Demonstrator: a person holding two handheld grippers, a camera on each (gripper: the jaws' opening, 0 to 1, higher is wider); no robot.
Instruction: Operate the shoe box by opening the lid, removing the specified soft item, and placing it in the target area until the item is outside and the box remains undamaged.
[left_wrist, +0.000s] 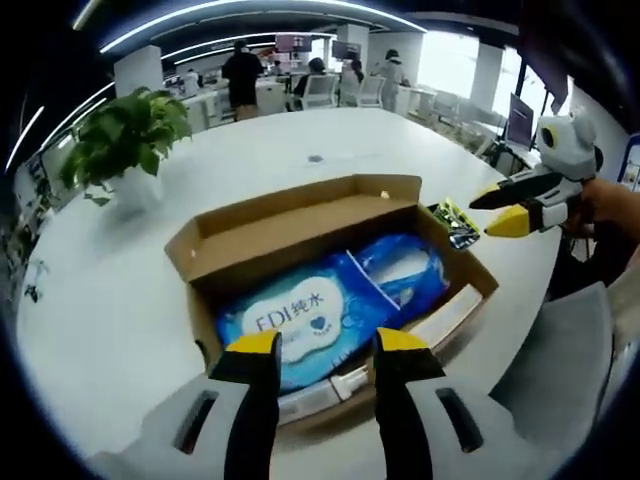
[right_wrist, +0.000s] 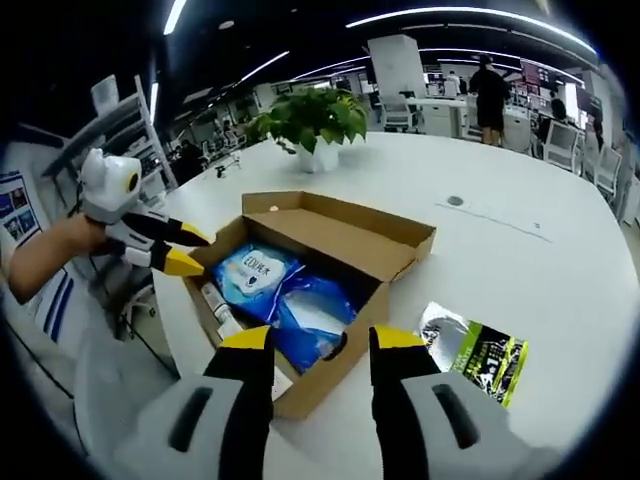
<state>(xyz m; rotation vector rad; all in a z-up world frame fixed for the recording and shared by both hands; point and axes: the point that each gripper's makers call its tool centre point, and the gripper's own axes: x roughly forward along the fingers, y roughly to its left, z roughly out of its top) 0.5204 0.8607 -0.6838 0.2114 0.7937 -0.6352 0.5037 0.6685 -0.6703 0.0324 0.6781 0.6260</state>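
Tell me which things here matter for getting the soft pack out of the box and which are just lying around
Part of the job:
box, lid open
blue wipes pack inside it
left gripper, open
right gripper, open

Just lying about:
green packet on the table beside the box
potted plant
white items along the box edge

- White round table (left_wrist: 330, 135), smooth, pale, broad.
- Open cardboard shoe box (left_wrist: 300, 215) resting directly on top, lid flap folded back.
- Green-and-black packet (right_wrist: 478, 352) lying flat just beside the box.
- Potted plant (left_wrist: 125, 140) in a white pot standing farther back, well apart from the box.
- Small round grommet (right_wrist: 455, 201) set into the surface.
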